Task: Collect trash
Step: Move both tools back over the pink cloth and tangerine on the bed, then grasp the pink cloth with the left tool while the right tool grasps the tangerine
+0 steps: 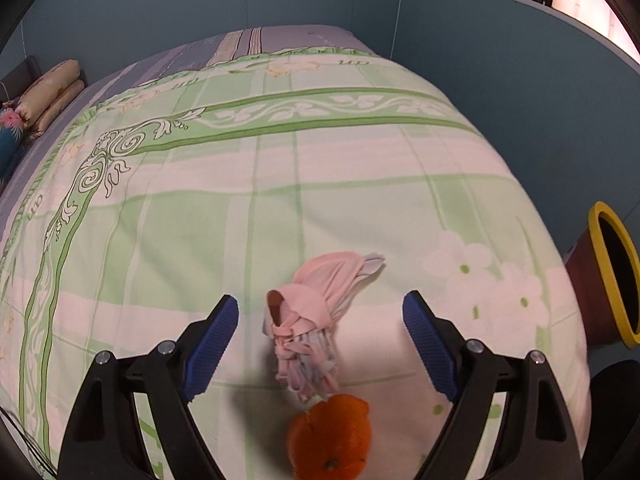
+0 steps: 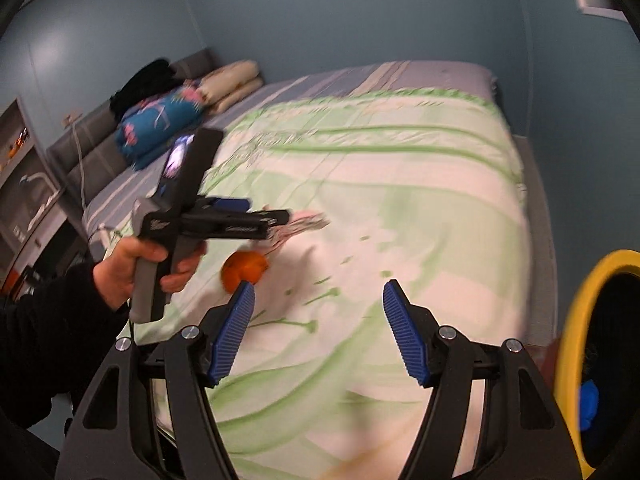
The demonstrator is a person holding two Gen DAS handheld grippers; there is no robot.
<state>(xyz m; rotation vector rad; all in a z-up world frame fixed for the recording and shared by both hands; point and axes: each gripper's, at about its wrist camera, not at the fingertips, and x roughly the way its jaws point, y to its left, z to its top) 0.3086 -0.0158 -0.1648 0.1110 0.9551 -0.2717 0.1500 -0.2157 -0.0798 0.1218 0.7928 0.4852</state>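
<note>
Trash on the bed: pink knotted cloth bundle (image 1: pixel 310 320) with frayed strips, lying on the green floral bedspread (image 1: pixel 280 184), lower centre of the left wrist frame. Orange (image 1: pixel 329 438) just below it at the bottom edge, touching or nearly touching the frayed ends; contact not determinable.

Left gripper (image 1: pixel 320 344): released, blue pads wide apart, bundle seen between them, pads clear of it on both sides. Nothing grasped. In the right wrist frame, seen side-on at left centre (image 2: pixel 276 218), held by a hand (image 2: pixel 132 268) in a dark sleeve, poised above the bundle (image 2: pixel 304 224), with the orange (image 2: pixel 245 270) below it; that region blurred.

Right gripper (image 2: pixel 318 332): released, pads apart, only bedspread (image 2: pixel 400 168) between them, lower centre of its own frame. Nothing grasped.

Bin (image 1: pixel 612 276): yellow rim, dark red body, right edge of the left wrist frame, beside the bed. Again at lower right of the right wrist frame (image 2: pixel 568 340), dark interior, a blue item (image 2: pixel 589 406) inside; identity not determinable.

Pillows (image 2: pixel 232 84) and blue patterned bedding (image 2: pixel 160 124) stacked at upper left of the right wrist frame, against a grey headboard (image 2: pixel 92 136). Blue-green walls (image 1: pixel 200 0) behind the bed.
</note>
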